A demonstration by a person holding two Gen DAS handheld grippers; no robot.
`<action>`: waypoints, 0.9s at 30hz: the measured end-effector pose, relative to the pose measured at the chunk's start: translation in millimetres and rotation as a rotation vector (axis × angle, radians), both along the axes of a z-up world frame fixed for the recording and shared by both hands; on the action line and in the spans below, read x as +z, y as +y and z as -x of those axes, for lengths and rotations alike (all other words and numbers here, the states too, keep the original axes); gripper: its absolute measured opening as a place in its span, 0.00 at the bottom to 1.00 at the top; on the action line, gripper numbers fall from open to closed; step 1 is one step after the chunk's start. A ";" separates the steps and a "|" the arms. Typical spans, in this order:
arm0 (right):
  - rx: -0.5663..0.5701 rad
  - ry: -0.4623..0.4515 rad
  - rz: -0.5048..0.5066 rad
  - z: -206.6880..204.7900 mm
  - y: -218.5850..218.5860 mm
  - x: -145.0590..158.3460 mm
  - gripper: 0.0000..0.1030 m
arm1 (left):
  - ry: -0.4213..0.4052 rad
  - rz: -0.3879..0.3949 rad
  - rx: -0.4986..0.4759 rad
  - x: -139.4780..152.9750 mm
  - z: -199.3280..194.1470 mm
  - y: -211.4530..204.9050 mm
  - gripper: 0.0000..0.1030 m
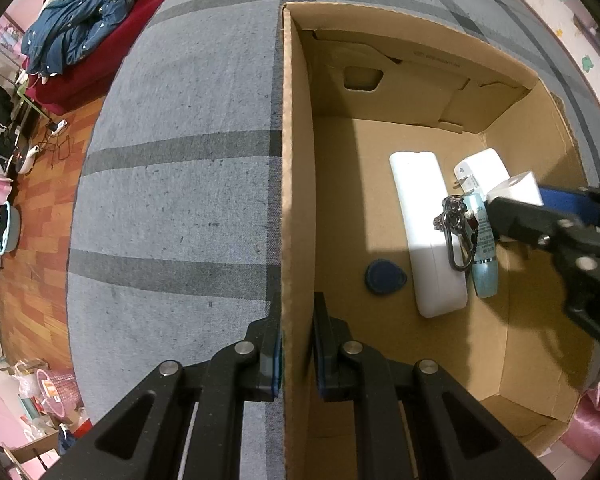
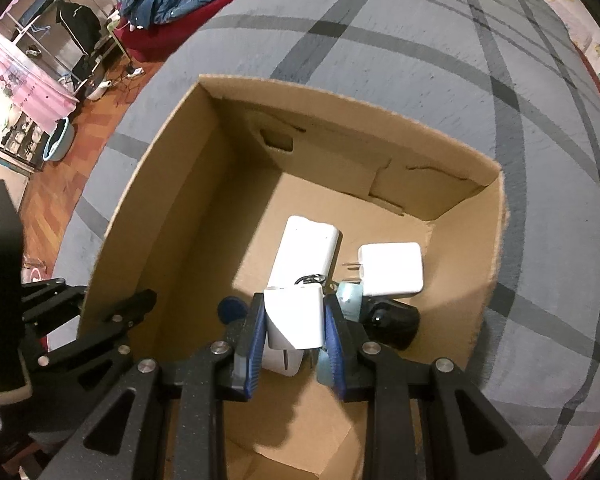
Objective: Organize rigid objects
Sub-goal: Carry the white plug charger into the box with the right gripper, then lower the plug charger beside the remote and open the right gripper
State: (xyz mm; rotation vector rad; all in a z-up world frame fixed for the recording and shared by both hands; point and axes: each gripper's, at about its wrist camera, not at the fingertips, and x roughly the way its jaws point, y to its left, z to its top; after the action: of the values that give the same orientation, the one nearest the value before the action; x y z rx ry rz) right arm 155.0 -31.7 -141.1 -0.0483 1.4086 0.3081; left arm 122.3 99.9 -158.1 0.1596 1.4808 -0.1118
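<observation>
- Left wrist view: my left hand-held gripper (image 1: 298, 344) is clamped tight on the near side wall of the cardboard box (image 1: 296, 208), one pad outside and one inside, which steadies the box on the grey plaid bed cover (image 1: 172, 184).
- Inside the box I see a long white power bank (image 1: 426, 232) lying flat, a blue teardrop key fob (image 1: 384, 278) just beside it, a dark metal keychain (image 1: 456, 228) resting on the power bank's edge, and a teal tube (image 1: 485, 252) touching the keychain.
- My right hand-held gripper (image 1: 520, 196) reaches in from the right edge, carrying a small white block (image 1: 518, 188) above a white plug-in charger (image 1: 482, 170).
- Right wrist view: my right hand-held gripper (image 2: 294, 320) is narrowed onto the small white block (image 2: 296, 318), blue pads pressing both its sides; it looks like a charger cube.
- It hangs over the cluster: power bank (image 2: 306, 254) behind, charger (image 2: 392, 268) to the right, a black rounded object (image 2: 396, 324) at the near right; I cannot tell what that is.
- To do this well, I judge I should lower over bare cardboard floor (image 2: 300, 412) rather than onto the keychain, keep the block level, release only once it rests, and hold the wall firm throughout.
</observation>
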 end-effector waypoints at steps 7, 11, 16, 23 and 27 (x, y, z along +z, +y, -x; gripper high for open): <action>0.014 0.017 0.019 -2.0 7.5 -17.0 0.29 | 0.000 0.007 0.002 0.0 0.0 1.3 0.12; 0.017 0.029 0.022 -1.7 9.1 -23.9 0.29 | -0.001 0.009 0.004 -0.3 -0.3 2.3 0.12; 0.017 0.039 0.022 -1.9 9.8 -29.0 0.29 | -0.001 0.013 0.003 -0.8 -0.3 3.1 0.12; 0.011 0.048 0.018 -3.7 11.5 -30.6 0.30 | 0.001 0.018 -0.003 -0.8 -1.3 3.9 0.12; 0.009 0.045 0.020 -4.9 11.1 -30.3 0.30 | 0.001 0.020 -0.005 -1.0 -1.6 4.2 0.12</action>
State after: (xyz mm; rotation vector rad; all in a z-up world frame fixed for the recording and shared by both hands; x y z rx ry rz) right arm 159.9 -20.7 -171.4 -0.0641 1.4568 0.3045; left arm 123.9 104.2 -159.1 0.1472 1.4800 -0.1303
